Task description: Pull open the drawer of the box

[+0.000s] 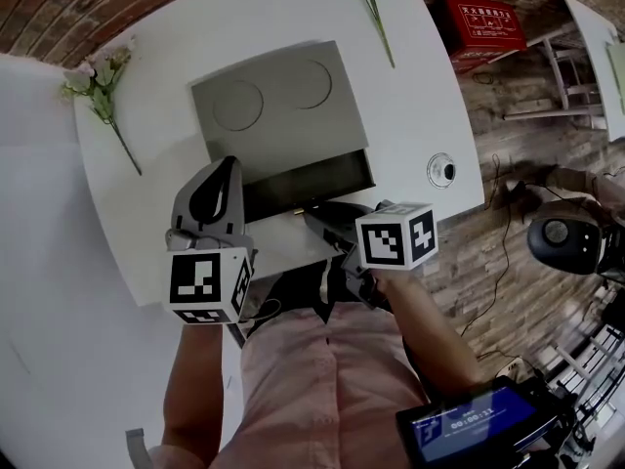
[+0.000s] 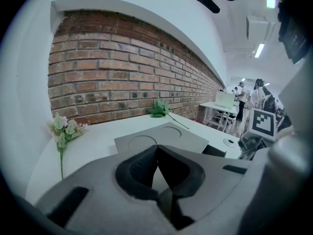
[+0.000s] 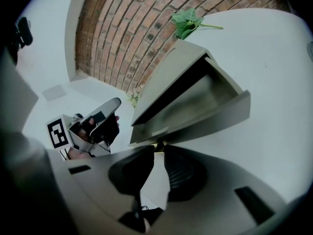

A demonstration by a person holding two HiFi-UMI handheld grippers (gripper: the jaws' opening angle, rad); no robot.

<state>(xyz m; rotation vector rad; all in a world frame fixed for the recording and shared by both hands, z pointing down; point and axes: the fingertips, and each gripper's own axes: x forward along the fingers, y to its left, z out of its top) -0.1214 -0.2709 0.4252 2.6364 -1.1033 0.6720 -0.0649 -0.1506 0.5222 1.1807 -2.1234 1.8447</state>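
Right gripper view: my right gripper (image 3: pixel 157 150) pinches the small yellowish pull (image 3: pixel 157 144) on the grey drawer (image 3: pixel 205 106), which stands drawn out of the flat grey box (image 3: pixel 178 67) on the white table (image 3: pixel 274 58). My left gripper (image 2: pixel 157 148), jaws pressed together and empty, hovers near the box.

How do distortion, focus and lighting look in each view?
Head view: heavy fisheye, the table edge curves, light even, no glare. Left gripper view: the brick wall bows, ceiling lamps blow out, the left gripper near the lens is soft. Right gripper view: tilted, the drawer is fairly sharp, the right gripper is dark and blurred; black corners in both gripper views.
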